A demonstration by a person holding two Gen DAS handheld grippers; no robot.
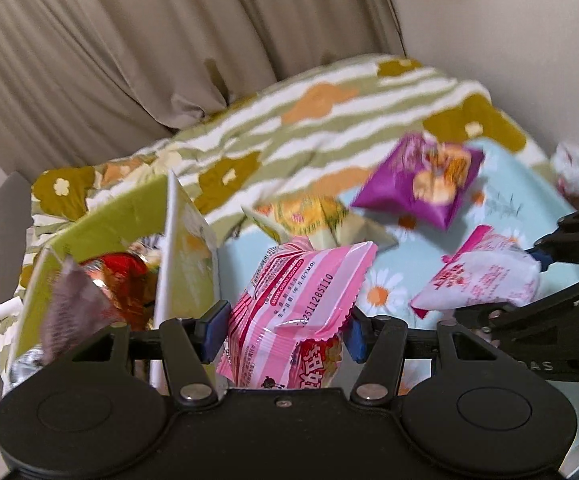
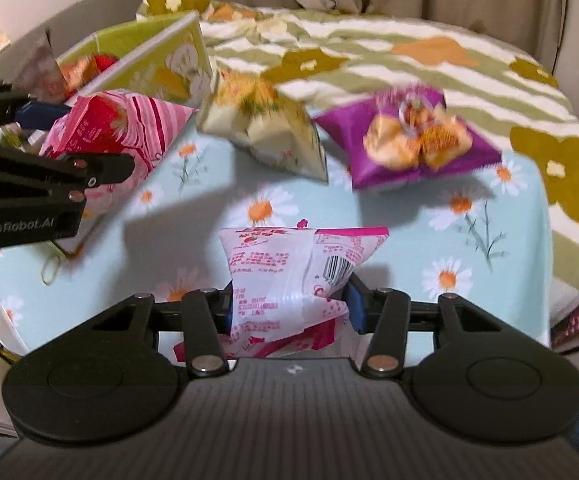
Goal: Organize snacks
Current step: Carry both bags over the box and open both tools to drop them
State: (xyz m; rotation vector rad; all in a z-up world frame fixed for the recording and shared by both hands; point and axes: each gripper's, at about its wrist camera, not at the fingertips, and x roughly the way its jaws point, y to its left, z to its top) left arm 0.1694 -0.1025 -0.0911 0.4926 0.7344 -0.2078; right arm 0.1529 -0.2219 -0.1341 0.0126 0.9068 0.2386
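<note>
My left gripper (image 1: 285,328) is shut on a pink striped snack bag (image 1: 301,304), lifted above the daisy cloth. It shows at the left of the right wrist view too, the gripper (image 2: 81,148) holding the pink striped bag (image 2: 129,128). My right gripper (image 2: 289,304) is shut on a white and pink snack bag (image 2: 289,272); from the left wrist view that bag (image 1: 485,276) sits in the right gripper (image 1: 537,276) at the right edge. A purple bag (image 2: 405,136) (image 1: 421,180) and a yellow-green bag (image 2: 265,128) (image 1: 313,216) lie on the cloth.
A green cardboard box (image 1: 129,232) (image 2: 149,60) holding red and other wrappers stands at the left. A light blue daisy cloth (image 2: 489,220) covers the surface, with a green striped flowered blanket (image 2: 409,48) beyond it. Beige curtains hang behind. Another wrapper (image 1: 571,168) lies far right.
</note>
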